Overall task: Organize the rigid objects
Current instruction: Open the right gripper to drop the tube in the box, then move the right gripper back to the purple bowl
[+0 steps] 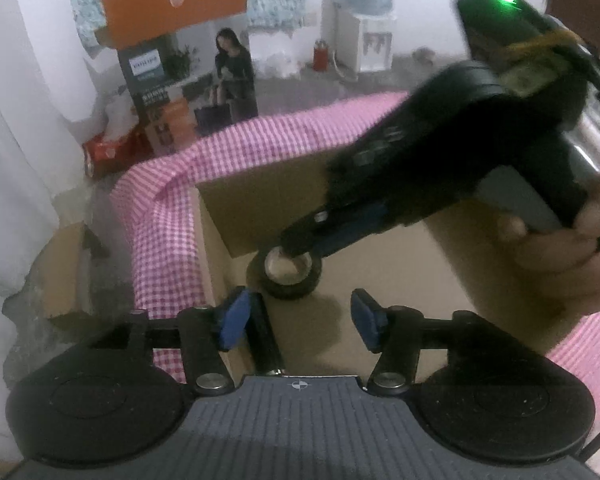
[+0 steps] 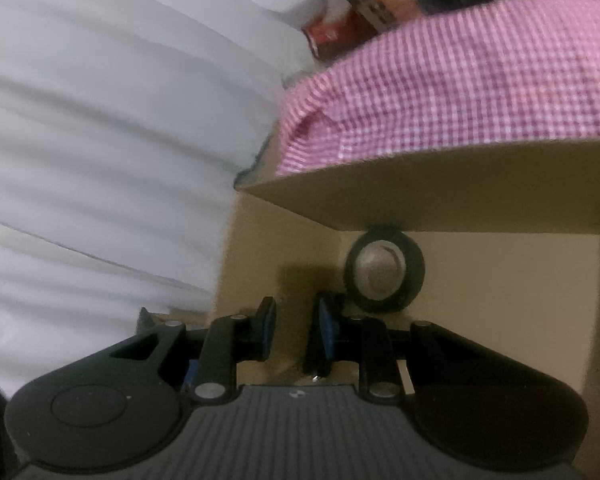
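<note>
A black tape roll (image 1: pixel 288 270) lies on the floor of an open cardboard box (image 1: pixel 400 264). My left gripper (image 1: pixel 300 320) hangs just in front of the roll, jaws open. A black cylinder (image 1: pixel 266 336) lies against the inner side of its left finger, and no pad presses on it. A hand (image 1: pixel 560 256) brings my right gripper (image 1: pixel 296 250) in from the right, its tips over the roll's rim. In the right wrist view the right gripper (image 2: pixel 296 328) shows a narrow gap with only cardboard behind it. The tape roll (image 2: pixel 384 270) sits just right of its right finger, under a box flap (image 2: pixel 420 192).
A pink checked cloth (image 1: pixel 260 136) drapes over the box's far and left edges. Behind it on the floor stand printed cartons (image 1: pixel 188 80), a red flask (image 1: pixel 320 54) and a water dispenser (image 1: pixel 364 40). White fabric (image 2: pixel 100 140) hangs on the left.
</note>
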The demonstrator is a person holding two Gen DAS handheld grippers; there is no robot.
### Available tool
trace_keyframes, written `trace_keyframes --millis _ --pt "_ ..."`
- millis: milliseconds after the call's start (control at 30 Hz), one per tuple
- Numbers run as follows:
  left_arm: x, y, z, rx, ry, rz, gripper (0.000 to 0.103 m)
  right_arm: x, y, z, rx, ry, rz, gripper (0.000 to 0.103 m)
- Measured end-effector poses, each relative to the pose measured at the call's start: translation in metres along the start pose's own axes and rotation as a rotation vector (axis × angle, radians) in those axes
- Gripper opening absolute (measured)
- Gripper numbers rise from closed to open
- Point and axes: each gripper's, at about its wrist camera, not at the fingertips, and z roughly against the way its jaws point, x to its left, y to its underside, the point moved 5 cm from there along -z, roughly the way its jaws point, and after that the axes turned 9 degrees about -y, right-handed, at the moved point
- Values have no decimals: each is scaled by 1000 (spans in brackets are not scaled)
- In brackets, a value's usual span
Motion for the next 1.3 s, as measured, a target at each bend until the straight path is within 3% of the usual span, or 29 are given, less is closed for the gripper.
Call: trace_keyframes --millis 167,333,467,567,733,867,1067,1200,1300 --pt "7 9 46 -91 13 45 65 33 23 54 -86 -47 81 26" --pt "6 33 92 -168 42 79 70 68 68 115 -186 -118 196 26" --pt "-1 63 107 -170 72 93 72 76 121 152 -249 -171 257 26" --pt "-9 90 104 -123 107 111 72 70 160 160 -268 -184 264 26" --pt "-22 138 86 -33 121 102 72 31 219 131 -208 -239 126 26" --pt "-31 167 70 41 97 58 64 -5 251 89 -134 -275 -43 26" --pt "-42 189 61 57 29 -25 54 -23 269 37 -14 -303 -201 26" --pt "-44 198 57 70 42 -7 38 -23 275 20 42 -274 -238 26" --pt "-44 200 57 91 70 20 32 -25 272 10 67 -247 -257 26"
